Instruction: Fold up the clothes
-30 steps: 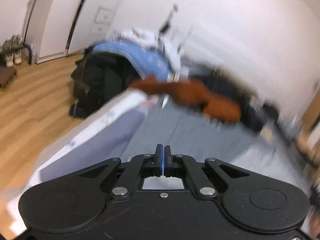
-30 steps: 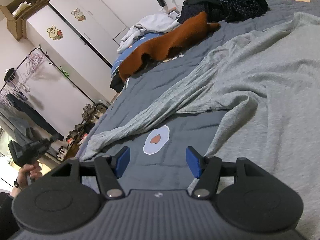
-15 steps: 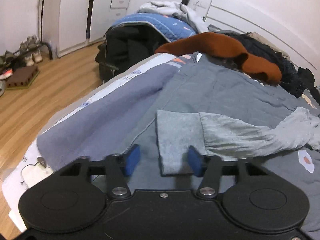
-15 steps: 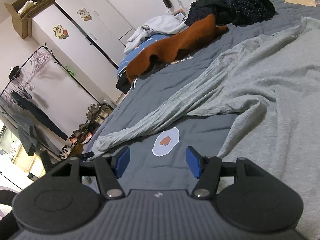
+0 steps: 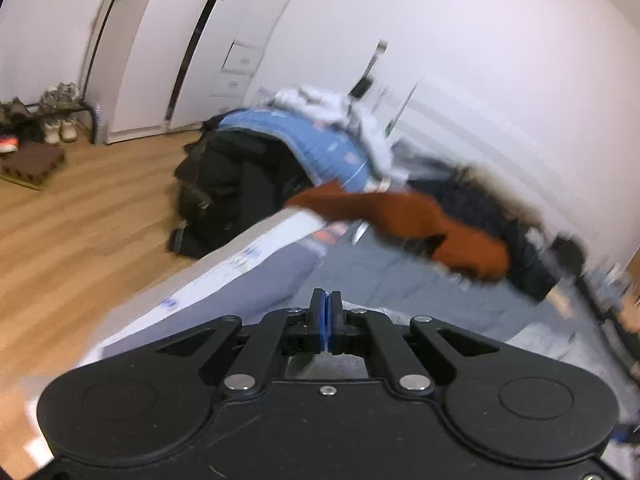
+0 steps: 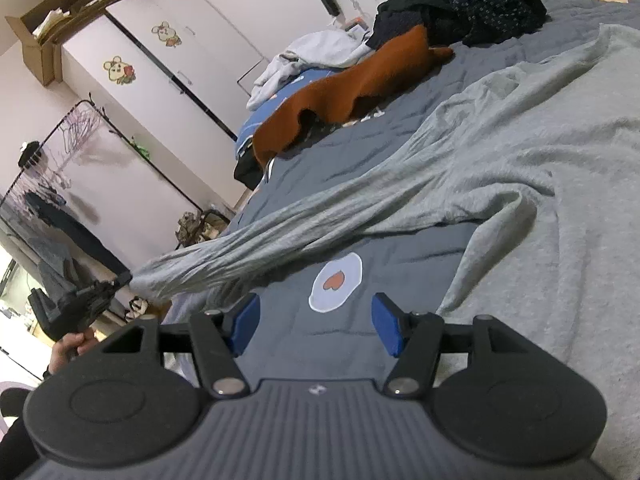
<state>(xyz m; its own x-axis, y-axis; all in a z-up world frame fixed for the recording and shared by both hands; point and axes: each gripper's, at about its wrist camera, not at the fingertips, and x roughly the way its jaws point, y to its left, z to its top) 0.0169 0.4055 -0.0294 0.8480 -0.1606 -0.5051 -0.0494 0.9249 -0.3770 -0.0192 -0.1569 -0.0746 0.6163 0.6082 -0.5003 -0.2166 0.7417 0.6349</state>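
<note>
A grey long-sleeved top (image 6: pixel 540 152) lies spread on the dark grey bedspread (image 6: pixel 400 248). Its long sleeve (image 6: pixel 280 240) stretches to the left, lifted off the bed at the cuff end. In the right wrist view my left gripper (image 6: pixel 124 280) is shut on the sleeve's cuff at the far left. In the left wrist view the left gripper (image 5: pixel 326 320) has its blue pads pressed together; the cuff itself is hidden there. My right gripper (image 6: pixel 316 326) is open and empty, low over the bedspread beside the top's hem.
A rust-brown garment (image 6: pixel 360 92) and a dark patterned garment (image 6: pixel 472 12) lie at the head of the bed, with a pale one (image 6: pixel 312 56) behind. A black bag (image 5: pixel 232 196) stands on the wooden floor (image 5: pixel 80 232). Wardrobes (image 6: pixel 168 80) and a clothes rack (image 6: pixel 60 168) are at the left.
Half a second ago the left gripper was open around the sleeve's cuff; now it has shut on it and lifted it, pulling the sleeve taut. The right gripper has barely moved.
</note>
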